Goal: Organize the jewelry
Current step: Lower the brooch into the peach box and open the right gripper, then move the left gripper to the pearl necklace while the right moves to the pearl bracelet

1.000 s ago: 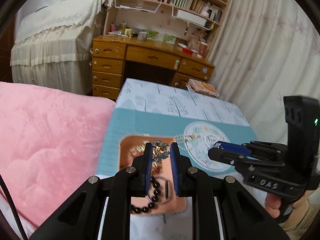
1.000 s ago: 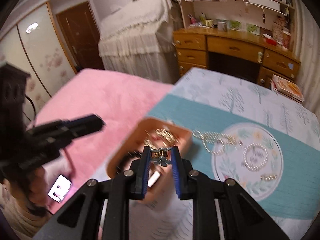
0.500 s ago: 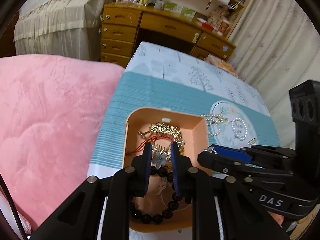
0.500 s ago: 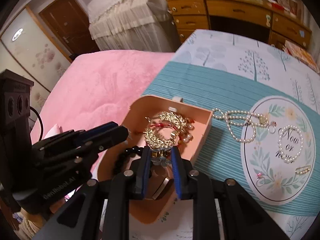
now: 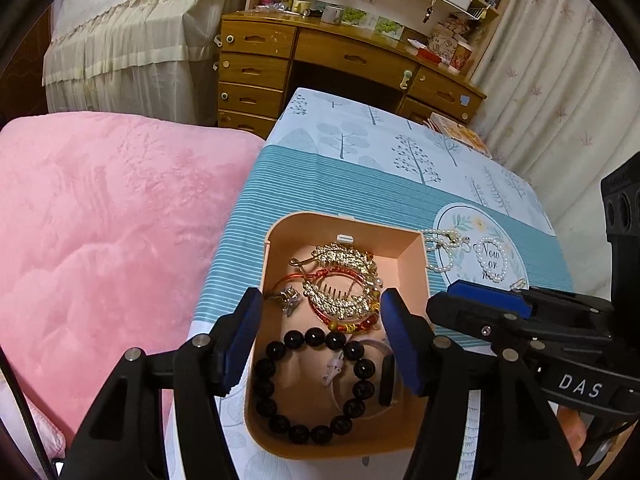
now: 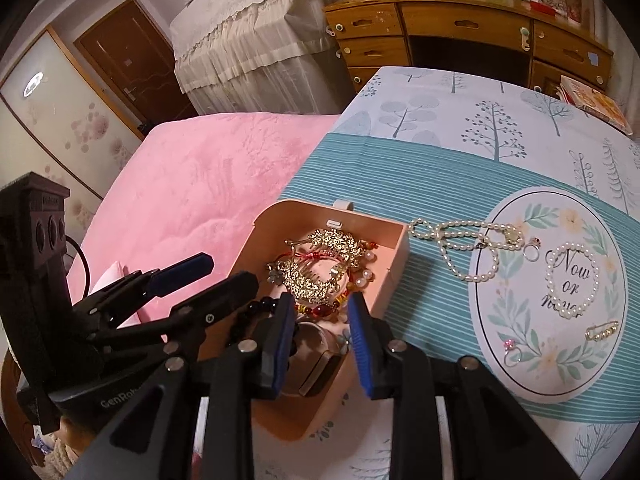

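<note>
A peach jewelry box (image 5: 412, 264) (image 6: 392, 276) stands open on the tablecloth. Inside lie a gold comb hairpiece (image 5: 340, 280) (image 6: 316, 264), a black bead bracelet (image 5: 312, 384), a red cord bracelet and a small silver flower piece (image 5: 289, 298). My left gripper (image 5: 320, 336) is open and empty over the box. My right gripper (image 6: 320, 340) is open and empty at the box's near right side. A long pearl necklace (image 6: 460, 248), a pearl bracelet (image 6: 572, 280), rings and a gold pin (image 6: 602, 330) lie on the round mat (image 6: 520, 360).
A pink blanket (image 5: 100, 220) covers the bed to the left of the table. A wooden desk (image 5: 340, 64) with drawers stands behind. Curtains (image 5: 560, 80) hang at the right. Books (image 6: 592, 104) lie beyond the table's far right corner.
Both grippers have opened. The silver flower piece I held between them has dropped into the box. Both grippers came down closer over the box.
</note>
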Demonstrator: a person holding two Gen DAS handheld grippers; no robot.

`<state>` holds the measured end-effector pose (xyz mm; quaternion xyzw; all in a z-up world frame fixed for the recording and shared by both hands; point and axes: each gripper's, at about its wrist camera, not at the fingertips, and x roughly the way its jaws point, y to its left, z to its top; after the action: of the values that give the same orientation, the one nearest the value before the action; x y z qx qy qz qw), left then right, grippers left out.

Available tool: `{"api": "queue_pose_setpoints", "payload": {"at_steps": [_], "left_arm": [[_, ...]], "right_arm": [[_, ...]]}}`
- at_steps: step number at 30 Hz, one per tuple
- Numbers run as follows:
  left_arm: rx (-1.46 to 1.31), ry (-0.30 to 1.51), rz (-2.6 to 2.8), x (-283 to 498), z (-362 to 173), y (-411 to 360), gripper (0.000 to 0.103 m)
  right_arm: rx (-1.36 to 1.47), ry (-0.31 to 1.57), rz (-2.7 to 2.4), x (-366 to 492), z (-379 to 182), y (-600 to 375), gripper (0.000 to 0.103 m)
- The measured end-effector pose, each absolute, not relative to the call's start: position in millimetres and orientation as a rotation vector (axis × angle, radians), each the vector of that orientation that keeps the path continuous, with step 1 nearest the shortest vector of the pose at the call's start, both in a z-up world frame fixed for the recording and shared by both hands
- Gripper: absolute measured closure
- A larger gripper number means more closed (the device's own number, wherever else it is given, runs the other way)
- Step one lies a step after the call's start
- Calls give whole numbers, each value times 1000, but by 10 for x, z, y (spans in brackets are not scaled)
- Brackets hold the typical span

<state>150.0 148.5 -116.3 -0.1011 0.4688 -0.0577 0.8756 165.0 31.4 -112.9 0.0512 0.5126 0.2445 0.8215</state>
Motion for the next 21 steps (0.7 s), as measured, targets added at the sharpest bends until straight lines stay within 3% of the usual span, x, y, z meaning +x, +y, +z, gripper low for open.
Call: {"api": "queue_pose_setpoints", "payload": {"at_steps": [17,21], "left_arm": [[-116,1026,-195,1190,-1050,1040,40],[-73,1048,-224,1219,-981,808,35]], "right_arm": [[79,1060,503,1141,-1087,-110,75],[59,1048,456,1073,-1029,-412,75]]}}
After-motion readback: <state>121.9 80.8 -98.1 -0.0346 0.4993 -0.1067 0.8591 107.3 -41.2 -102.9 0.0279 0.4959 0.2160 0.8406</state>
